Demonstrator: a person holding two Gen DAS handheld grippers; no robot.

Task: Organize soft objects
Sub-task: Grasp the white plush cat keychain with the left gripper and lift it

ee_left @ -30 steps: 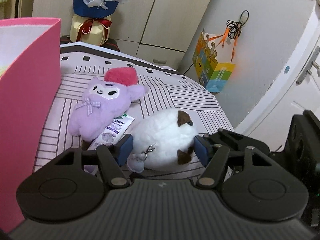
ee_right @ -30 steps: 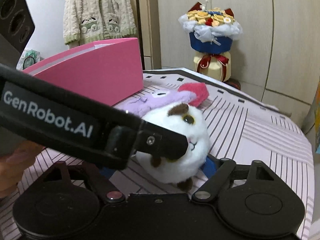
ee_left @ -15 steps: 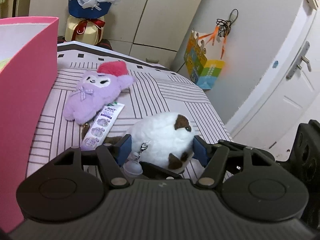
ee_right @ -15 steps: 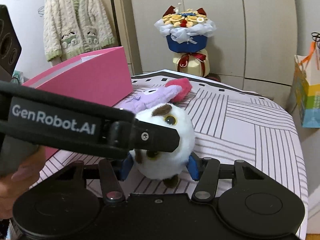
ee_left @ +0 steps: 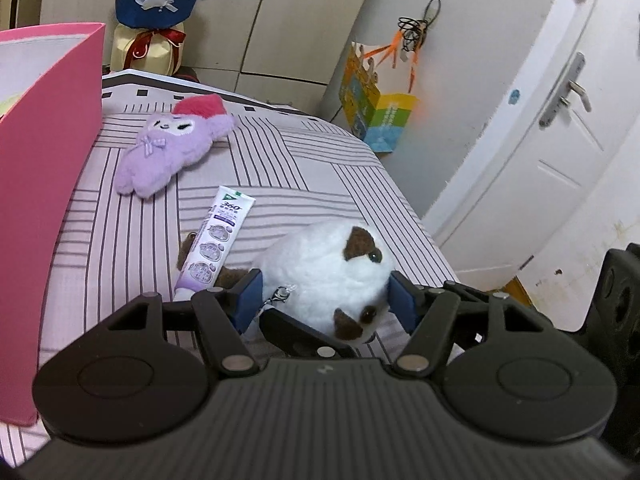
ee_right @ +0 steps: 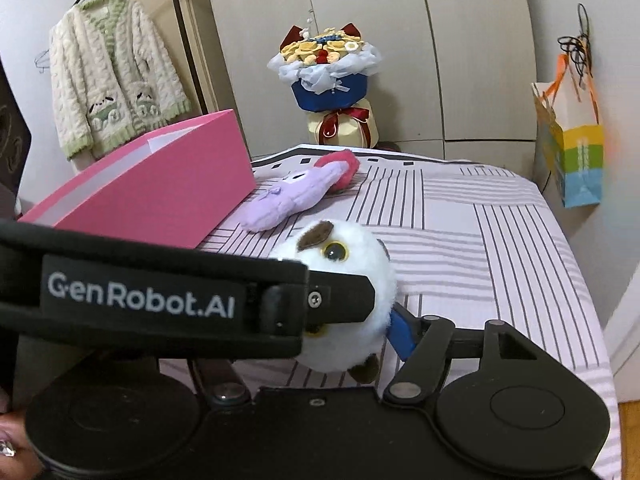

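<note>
A white round plush with brown patches (ee_left: pixel 324 276) sits between the fingers of both grippers, lifted above the striped bed. My left gripper (ee_left: pixel 325 300) is shut on it from one side. My right gripper (ee_right: pixel 344 332) is shut on it from the other side; the plush also shows in the right wrist view (ee_right: pixel 352 280), partly hidden by the left gripper's black body. A purple plush with a pink hat (ee_left: pixel 172 148) lies flat on the bed, beside the pink box (ee_left: pixel 44 168). It also shows in the right wrist view (ee_right: pixel 292 196).
A toothpaste tube (ee_left: pixel 218 240) lies on the bed near a small brown item (ee_left: pixel 185 249). The pink box (ee_right: pixel 160 192) stands open at the left. A flower bouquet (ee_right: pixel 328 88) and wardrobe stand behind the bed. A paper bag (ee_left: pixel 376 116) hangs at the right.
Both grippers have risen and drawn back with the white plush held between them. The toothpaste tube and purple plush now lie uncovered farther away on the bed.
</note>
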